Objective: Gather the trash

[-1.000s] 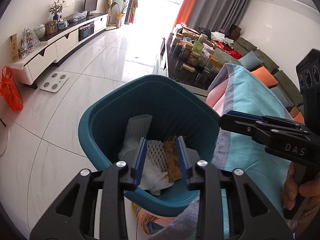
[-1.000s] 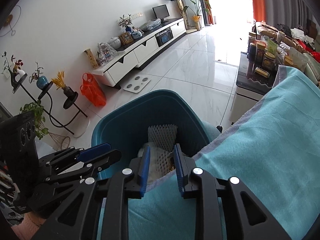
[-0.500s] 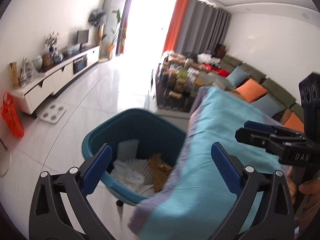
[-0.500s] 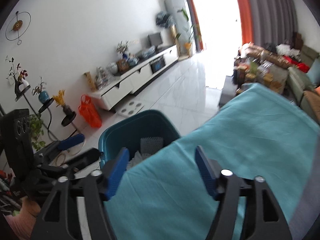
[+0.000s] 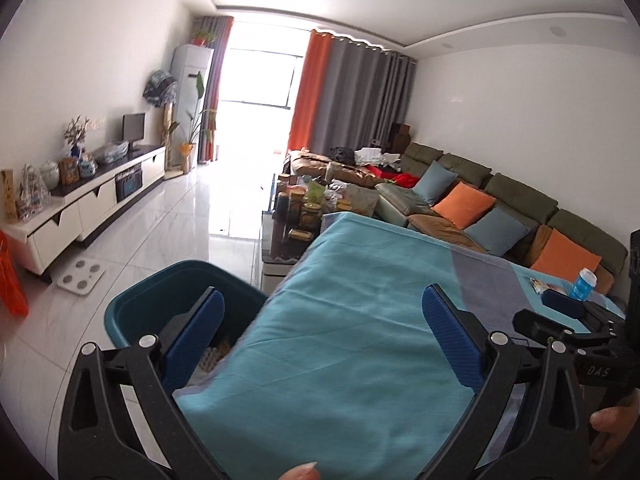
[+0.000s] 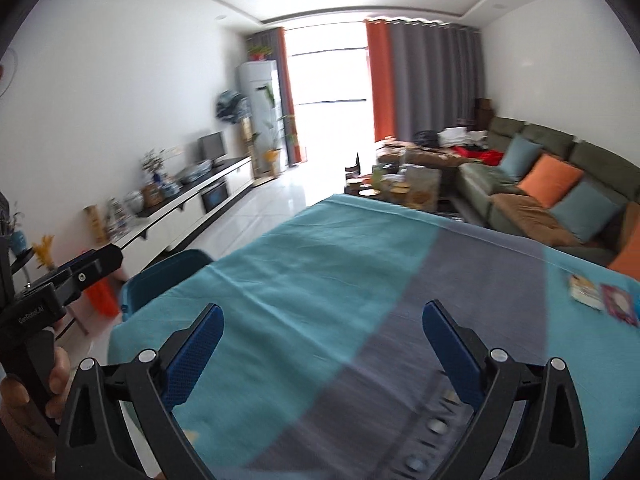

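My left gripper (image 5: 324, 324) is open and empty above the near left edge of a table under a teal and grey cloth (image 5: 360, 312). My right gripper (image 6: 324, 336) is open and empty over the same cloth (image 6: 320, 280). A teal bin (image 5: 160, 288) stands on the floor left of the table, with some trash just visible inside; it also shows in the right wrist view (image 6: 168, 276). At the table's far right lie flat wrappers (image 6: 602, 298) and a blue can (image 5: 585, 283).
A loaded coffee table (image 5: 304, 216) stands beyond the cloth-covered table. A green sofa with cushions (image 5: 500, 208) runs along the right wall. A white TV cabinet (image 5: 88, 200) lines the left wall, with a scale (image 5: 80, 276) and an orange bag (image 5: 12, 280) on the floor.
Both grippers opened from shut over the bin, let their trash fall into it, then lifted and swung right over the table. The bin has slid toward the lower left of both views.
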Motion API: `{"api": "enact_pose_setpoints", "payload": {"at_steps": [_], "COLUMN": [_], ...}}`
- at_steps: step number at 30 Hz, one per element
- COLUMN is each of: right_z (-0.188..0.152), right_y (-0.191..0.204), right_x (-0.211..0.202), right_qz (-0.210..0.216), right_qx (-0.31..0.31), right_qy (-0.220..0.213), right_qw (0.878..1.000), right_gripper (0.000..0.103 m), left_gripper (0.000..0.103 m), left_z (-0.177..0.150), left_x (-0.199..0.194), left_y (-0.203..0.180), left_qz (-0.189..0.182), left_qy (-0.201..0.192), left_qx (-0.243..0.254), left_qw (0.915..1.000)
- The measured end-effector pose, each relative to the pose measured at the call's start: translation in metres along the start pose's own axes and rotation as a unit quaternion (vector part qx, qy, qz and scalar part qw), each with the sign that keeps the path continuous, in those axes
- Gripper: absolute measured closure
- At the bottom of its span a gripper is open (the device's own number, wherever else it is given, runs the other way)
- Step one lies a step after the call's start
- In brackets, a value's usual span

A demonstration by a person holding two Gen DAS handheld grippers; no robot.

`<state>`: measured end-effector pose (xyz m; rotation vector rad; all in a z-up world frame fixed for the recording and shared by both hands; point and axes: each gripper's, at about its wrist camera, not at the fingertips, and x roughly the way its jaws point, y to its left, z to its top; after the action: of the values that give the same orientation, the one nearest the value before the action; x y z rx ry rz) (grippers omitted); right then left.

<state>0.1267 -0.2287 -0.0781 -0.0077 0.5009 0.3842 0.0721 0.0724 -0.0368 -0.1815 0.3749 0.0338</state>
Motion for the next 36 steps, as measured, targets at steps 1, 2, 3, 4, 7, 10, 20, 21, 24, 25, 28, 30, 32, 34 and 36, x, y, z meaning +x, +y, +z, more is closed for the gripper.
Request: {"api": "enact_pose_setpoints", "payload": {"at_steps": [1, 2, 3, 4, 7, 10, 20, 21, 24, 25, 28, 30, 32, 34, 36], "right_z": [-0.005, -0.009, -0.013, -0.017, -0.025, -0.031, -0.037, -0.037, -0.039, -0.039, -0.041, -0.041, -0.04, -0.041, -0.042], "right_y": [-0.008, -0.013, -0.019, -0.024, -0.04, -0.049, -0.059, -0.059, -0.064, -0.065, -0.067, -0.068, -0.067, -0.068, -0.068], "right_x": [-0.008, -0.015, -0.024, -0.029, -0.045, -0.056, -0.078, -0.078, -0.083, -0.084, -0.088, -0.09, -0.092, -0.095, -0.096], "right_qz": [-0.013, -0.027, -0.045, -0.055, -0.086, -0.11, -0.155, -0.158, -0.165, -0.167, -0.171, -0.174, -0.176, -0.178, -0.179], "right_qx": [0.008, 0.012, 0.016, 0.017, 0.026, 0.032, 0.039, 0.041, 0.045, 0.047, 0.053, 0.056, 0.055, 0.055, 0.058], "right_qy": [-0.009, -0.017, -0.028, -0.036, -0.053, -0.069, -0.117, -0.119, -0.125, -0.128, -0.135, -0.141, -0.142, -0.147, -0.148], "right_qw": [1.0, 0.999, 0.998, 0.998, 0.995, 0.991, 0.98, 0.979, 0.977, 0.977, 0.974, 0.973, 0.973, 0.971, 0.971], "right_gripper": [0.007, 0.007, 0.007, 0.007, 0.007, 0.007, 0.007, 0.007, 0.007, 0.007, 0.007, 0.007, 0.007, 0.007, 0.007], "left_gripper": [0.006, 0.006, 0.006, 0.006, 0.006, 0.006, 0.006, 0.006, 0.006, 0.006, 0.006, 0.006, 0.006, 0.006, 0.006], "left_z": [0.0, -0.001, -0.001, -0.001, -0.003, -0.007, -0.015, -0.016, -0.016, -0.016, -0.017, -0.017, -0.018, -0.019, -0.02], "left_x": [0.0, 0.001, 0.002, 0.003, 0.008, 0.008, 0.001, 0.001, -0.001, -0.003, -0.003, -0.005, -0.007, -0.008, -0.008], "left_y": [-0.009, -0.018, -0.028, -0.035, -0.06, -0.082, -0.109, -0.111, -0.114, -0.114, -0.116, -0.116, -0.117, -0.119, -0.12], "left_qz": [-0.002, -0.005, -0.007, -0.009, -0.02, -0.023, -0.028, -0.027, -0.026, -0.027, -0.028, -0.027, -0.025, -0.027, -0.027], "left_qy": [-0.006, -0.012, -0.016, -0.02, -0.03, -0.041, -0.061, -0.063, -0.066, -0.068, -0.071, -0.074, -0.078, -0.079, -0.08], "left_qx": [0.007, 0.014, 0.021, 0.026, 0.04, 0.055, 0.074, 0.077, 0.083, 0.084, 0.085, 0.087, 0.088, 0.091, 0.093], "left_qw": [1.0, 0.9998, 0.9996, 0.9994, 0.9986, 0.9974, 0.995, 0.9947, 0.994, 0.9938, 0.9935, 0.993, 0.9927, 0.9923, 0.9921]}}
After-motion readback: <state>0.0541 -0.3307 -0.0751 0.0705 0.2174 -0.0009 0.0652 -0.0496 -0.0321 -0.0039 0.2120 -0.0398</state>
